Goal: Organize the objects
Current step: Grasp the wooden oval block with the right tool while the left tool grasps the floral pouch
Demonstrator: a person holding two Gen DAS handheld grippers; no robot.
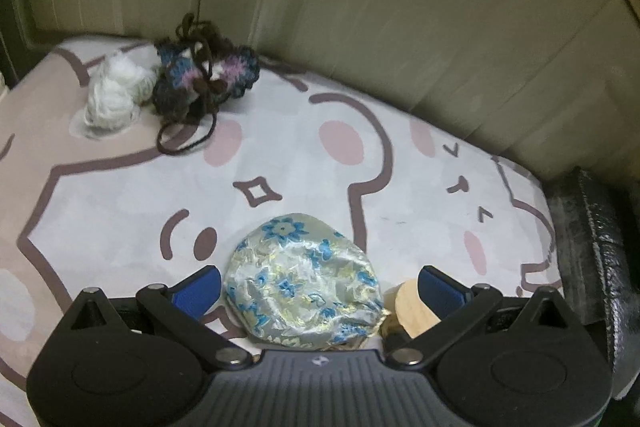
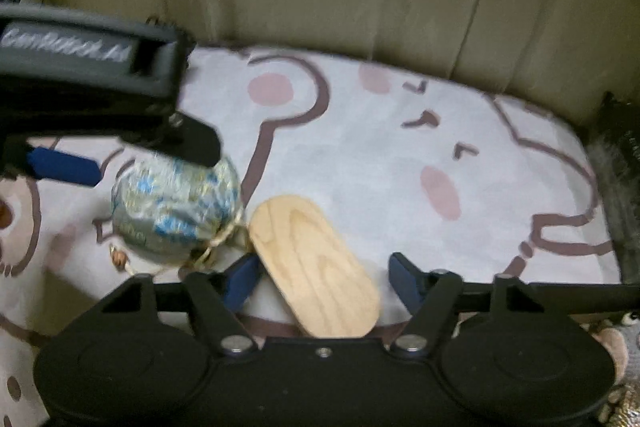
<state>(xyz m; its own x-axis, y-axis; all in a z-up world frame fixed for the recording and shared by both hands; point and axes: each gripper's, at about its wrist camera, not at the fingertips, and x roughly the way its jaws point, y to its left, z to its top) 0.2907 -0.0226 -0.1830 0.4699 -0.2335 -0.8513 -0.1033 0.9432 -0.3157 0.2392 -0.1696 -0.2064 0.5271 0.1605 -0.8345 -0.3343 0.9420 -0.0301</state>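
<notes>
While blur smeared most of the right wrist view, the white lettering on the left gripper (image 2: 120, 163) body could not be read. Its jaws stood spread around the brocade pouch (image 1: 302, 279), blue pads clear of the cloth on both sides; the pouch's lower edge was hidden behind the gripper housing, and its drawstring beads were barely made out. Farther back on the left, the white yarn (image 1: 116, 93) touched the dark knitted piece (image 1: 206, 77), both near the cartoon-print mat (image 1: 300, 163) back edge, with open mat between them and the pouch. Just right of the pouch lay the wooden oval block (image 2: 314, 267), its near end cut off by the right gripper (image 2: 320, 283), whose jaws straddled it; whether the left pad touched was unclear. A dark bundle (image 1: 588, 247) bordered the mat's right edge.
</notes>
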